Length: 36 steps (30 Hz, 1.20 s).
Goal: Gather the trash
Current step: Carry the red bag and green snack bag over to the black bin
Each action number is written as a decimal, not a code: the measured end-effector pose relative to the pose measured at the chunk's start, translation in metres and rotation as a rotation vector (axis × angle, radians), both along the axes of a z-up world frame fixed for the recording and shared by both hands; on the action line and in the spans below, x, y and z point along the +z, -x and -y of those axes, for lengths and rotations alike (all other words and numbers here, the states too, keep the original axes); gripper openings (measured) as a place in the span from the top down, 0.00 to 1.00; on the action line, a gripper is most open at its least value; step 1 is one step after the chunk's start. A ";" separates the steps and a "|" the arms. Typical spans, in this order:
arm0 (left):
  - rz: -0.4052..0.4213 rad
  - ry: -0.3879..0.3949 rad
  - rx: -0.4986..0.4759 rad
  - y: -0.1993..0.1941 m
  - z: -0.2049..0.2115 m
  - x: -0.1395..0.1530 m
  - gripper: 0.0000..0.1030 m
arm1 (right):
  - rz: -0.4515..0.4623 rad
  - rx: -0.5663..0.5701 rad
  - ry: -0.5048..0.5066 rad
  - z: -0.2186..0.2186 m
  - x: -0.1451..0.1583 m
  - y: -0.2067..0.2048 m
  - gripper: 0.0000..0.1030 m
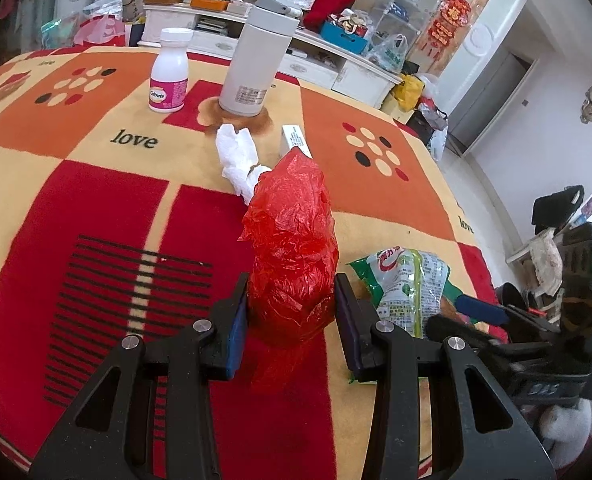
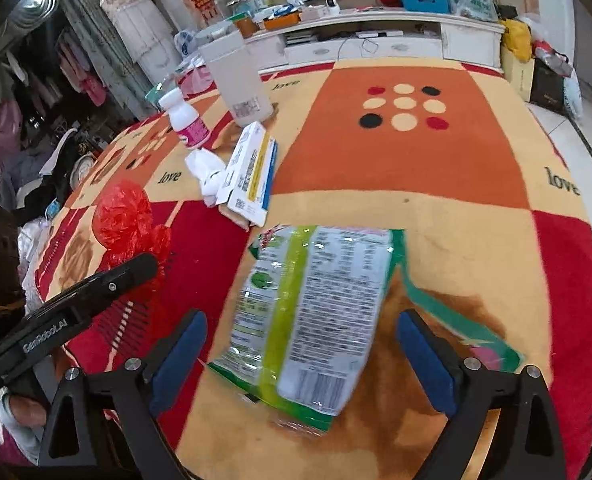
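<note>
A: What do the left gripper (image 1: 292, 312)'s fingers have?
B: They are clamped on a crumpled red plastic bag (image 1: 292, 248), which stands up between them over the table (image 1: 96, 208).
A: And the right gripper (image 2: 300, 356)?
B: Its fingers stand wide apart, touching nothing. A green snack wrapper (image 2: 308, 312) lies flat on the table between them.
A: Beyond the fingers?
B: A white tissue (image 1: 238, 156) and a small box (image 2: 250, 172) side by side, then a pill bottle (image 1: 170, 72) and a grey flask (image 1: 252, 64).

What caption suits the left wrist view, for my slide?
Left tool clamps a red plastic bag on the patterned blanket.
</note>
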<state>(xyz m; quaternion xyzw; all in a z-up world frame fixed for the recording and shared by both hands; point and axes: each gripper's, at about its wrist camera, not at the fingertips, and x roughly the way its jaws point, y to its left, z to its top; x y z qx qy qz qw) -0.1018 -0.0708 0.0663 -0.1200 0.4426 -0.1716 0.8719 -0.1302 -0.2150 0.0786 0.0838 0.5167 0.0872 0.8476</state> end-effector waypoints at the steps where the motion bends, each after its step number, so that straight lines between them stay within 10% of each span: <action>1: 0.000 -0.001 0.000 0.000 0.000 0.000 0.64 | -0.009 -0.004 0.003 -0.004 -0.003 -0.002 0.08; 8: -0.001 0.006 0.006 0.003 -0.004 0.000 0.64 | -0.049 -0.014 0.063 -0.021 -0.039 -0.014 0.10; 16: 0.000 0.021 -0.010 0.007 0.005 0.002 0.64 | 0.028 0.053 0.066 -0.008 -0.017 0.005 0.44; 36: 0.023 0.013 -0.189 0.029 0.101 0.019 0.64 | 0.108 -0.049 0.163 0.074 0.024 0.053 0.44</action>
